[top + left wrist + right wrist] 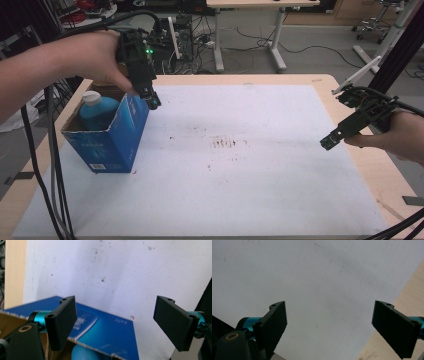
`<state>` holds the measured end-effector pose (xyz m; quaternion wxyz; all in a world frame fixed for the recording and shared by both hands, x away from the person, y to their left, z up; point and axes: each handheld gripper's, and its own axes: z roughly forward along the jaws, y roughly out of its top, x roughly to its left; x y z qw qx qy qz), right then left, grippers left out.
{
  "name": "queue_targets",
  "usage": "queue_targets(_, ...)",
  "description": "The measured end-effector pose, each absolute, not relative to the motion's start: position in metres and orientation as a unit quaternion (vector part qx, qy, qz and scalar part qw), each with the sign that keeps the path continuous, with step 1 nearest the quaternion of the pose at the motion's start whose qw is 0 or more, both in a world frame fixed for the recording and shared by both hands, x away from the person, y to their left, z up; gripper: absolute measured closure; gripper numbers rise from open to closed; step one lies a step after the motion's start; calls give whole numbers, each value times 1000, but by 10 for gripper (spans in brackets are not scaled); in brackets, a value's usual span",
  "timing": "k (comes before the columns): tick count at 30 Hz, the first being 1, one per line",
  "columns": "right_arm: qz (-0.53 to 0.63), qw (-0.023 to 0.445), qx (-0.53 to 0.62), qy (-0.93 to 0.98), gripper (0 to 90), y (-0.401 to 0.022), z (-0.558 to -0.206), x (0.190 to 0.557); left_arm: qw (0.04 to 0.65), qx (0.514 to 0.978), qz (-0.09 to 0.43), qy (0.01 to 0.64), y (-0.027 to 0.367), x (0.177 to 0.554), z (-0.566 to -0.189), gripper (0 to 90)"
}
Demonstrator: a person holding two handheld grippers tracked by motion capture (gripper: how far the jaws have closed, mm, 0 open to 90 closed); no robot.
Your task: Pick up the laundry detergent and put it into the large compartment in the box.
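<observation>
An open blue cardboard box (112, 135) stands at the left of the table with a blue bottle (97, 110) with a white cap upright inside it. My left gripper (151, 97) hangs just above the box's right rim, jaws wide open with nothing between them. In the left gripper view the box's blue side (110, 332) and the bottle's rounded top (83, 353) lie below the open gripper (116, 322). My right gripper (334, 137) hovers over the table's right side, open and empty; in the right gripper view the gripper (342, 327) has white paper behind it.
A large white sheet (225, 160) with dark smudges covers the wooden table (380, 170). Black cables (52, 185) hang down at the left edge. Behind the table are desk legs, cables and a chair base on the floor.
</observation>
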<state>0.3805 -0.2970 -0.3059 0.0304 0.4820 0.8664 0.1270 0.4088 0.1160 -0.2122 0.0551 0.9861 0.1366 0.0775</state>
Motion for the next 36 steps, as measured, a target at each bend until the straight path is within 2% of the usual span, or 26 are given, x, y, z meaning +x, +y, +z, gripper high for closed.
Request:
queue_targets(11, 131, 29, 475, 870, 120, -296, -303, 380, 67, 988, 66, 121, 90, 410, -235, 189)
queue_targets(21, 137, 33, 458, 878, 120, -287, -298, 385, 68, 988, 51, 132, 81, 410, -261, 189)
queue_targets(36, 130, 29, 449, 884, 120, -279, -299, 392, 63, 988, 42, 134, 79, 409, -269, 189)
